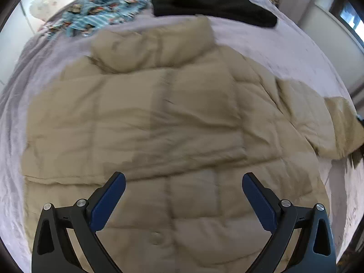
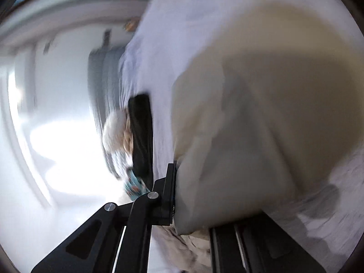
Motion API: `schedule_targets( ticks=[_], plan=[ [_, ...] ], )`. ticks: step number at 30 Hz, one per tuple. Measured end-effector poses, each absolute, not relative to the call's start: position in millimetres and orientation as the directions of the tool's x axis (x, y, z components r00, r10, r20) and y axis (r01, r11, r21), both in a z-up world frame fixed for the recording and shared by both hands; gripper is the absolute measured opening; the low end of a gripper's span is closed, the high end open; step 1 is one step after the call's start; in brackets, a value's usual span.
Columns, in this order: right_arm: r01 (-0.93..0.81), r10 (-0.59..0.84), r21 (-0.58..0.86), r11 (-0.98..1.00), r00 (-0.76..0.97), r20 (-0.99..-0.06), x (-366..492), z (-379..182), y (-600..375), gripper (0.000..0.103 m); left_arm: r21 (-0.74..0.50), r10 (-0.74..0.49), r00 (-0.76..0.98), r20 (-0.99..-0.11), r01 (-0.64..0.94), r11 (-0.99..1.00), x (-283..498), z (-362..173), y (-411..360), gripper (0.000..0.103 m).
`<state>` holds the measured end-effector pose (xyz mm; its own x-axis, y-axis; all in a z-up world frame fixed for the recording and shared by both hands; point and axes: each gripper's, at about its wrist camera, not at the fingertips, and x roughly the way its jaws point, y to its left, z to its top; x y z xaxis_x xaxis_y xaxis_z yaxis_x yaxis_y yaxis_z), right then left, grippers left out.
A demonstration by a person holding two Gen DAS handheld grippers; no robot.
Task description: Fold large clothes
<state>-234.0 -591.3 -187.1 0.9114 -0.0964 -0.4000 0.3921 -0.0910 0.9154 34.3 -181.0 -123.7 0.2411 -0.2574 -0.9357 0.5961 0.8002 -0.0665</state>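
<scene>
A beige puffer jacket [image 1: 159, 113] lies spread front-up on the lavender bed sheet [image 1: 273, 45], collar toward the far side. One of its sleeves [image 1: 318, 125] stretches out to the right. My left gripper [image 1: 184, 177] hovers open over the jacket's lower front, its blue pads [image 1: 109, 200] wide apart with nothing between them. In the blurred, rolled right wrist view, my right gripper [image 2: 176, 173] is shut on a bunch of the beige jacket fabric [image 2: 250, 113]. The fabric bulges over the jaws and hides the right finger.
Beyond the collar lies a folded black garment [image 1: 211, 4], visible also in the right wrist view [image 2: 141, 132]. A blue patterned cloth [image 1: 102, 6] is heaped at the far left. The bed's edge and a pale wall run along the right [image 1: 329, 29].
</scene>
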Motion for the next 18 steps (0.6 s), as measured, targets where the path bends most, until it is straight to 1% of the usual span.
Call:
schedule_targets(
  ticks=[3,6,10,12,14,16,18],
  plan=[
    [0.464,-0.054,0.875,0.135,0.885,-0.462,-188.1,-138.5,-570.7,0.008,-0.056,-0.262,0.288,-0.921,0.567,0.822,49.9,-112.2,-162.4,0.103],
    [0.484,-0.016,0.802,0.35,0.859,-0.511,-132.2,-97.8,-537.4,0.009,-0.054,-0.266,0.326,-0.907,0.537,0.842,66.2,-101.1,-141.8,0.103],
    [0.398,0.079,0.684,0.612,0.829,-0.553,-44.9,-60.9,-468.4,0.009,-0.034,-0.248,0.378,-0.892,0.491,0.87,88.7,-93.9,-108.7,0.103],
    [0.343,0.121,0.614,0.711,0.8,-0.588,-11.5,-55.1,-427.0,0.009,-0.031,-0.236,0.392,-0.889,0.463,0.886,99.2,-94.3,-90.9,0.103],
    [0.284,0.147,0.518,0.807,0.753,-0.642,27.1,-58.6,-379.7,0.009,-0.029,-0.222,0.4,-0.889,0.434,0.901,108.2,-96.2,-76.2,0.103],
    [0.259,0.161,0.458,0.851,0.701,-0.695,54.5,-74.8,-347.6,0.009,-0.029,-0.206,0.404,-0.891,0.402,0.915,117.6,-100.6,-58.0,0.103],
    [0.254,0.19,0.442,0.86,0.645,-0.74,77.0,-99.9,-321.4,0.009,-0.025,-0.193,0.408,-0.892,0.383,0.923,122.9,-105.4,-46.8,0.103]
  ],
)
